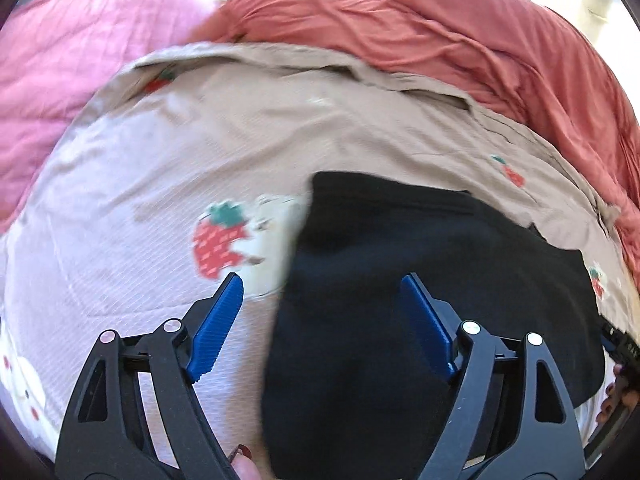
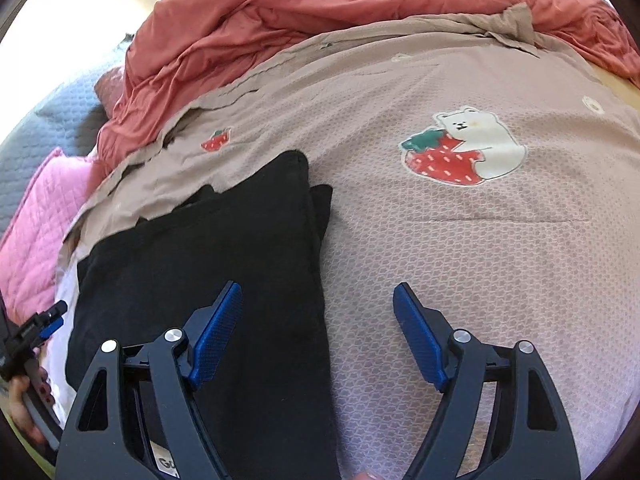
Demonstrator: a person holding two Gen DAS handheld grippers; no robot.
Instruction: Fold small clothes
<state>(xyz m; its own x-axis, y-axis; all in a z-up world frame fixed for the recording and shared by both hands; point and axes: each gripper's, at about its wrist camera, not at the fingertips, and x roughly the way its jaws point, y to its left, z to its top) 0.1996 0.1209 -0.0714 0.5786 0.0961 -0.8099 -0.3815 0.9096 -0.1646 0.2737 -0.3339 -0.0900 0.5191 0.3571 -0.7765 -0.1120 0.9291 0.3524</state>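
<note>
A folded black garment lies flat on a beige-pink bedspread printed with strawberries and white bears. My left gripper hovers open over the garment's left edge. Its right blue pad is above the black cloth and its left pad above the bedspread, with nothing pinched. In the right wrist view the black garment fills the lower left. My right gripper stands open astride its right edge, above the bedspread, gripping nothing. A person's hand holding the other gripper shows at the far left edge.
A crumpled rust-red blanket is heaped along the far side of the bedspread. A pink quilt lies at the far left, and a grey quilted cover beside it. A bear-and-strawberry print marks the open bedspread to the right.
</note>
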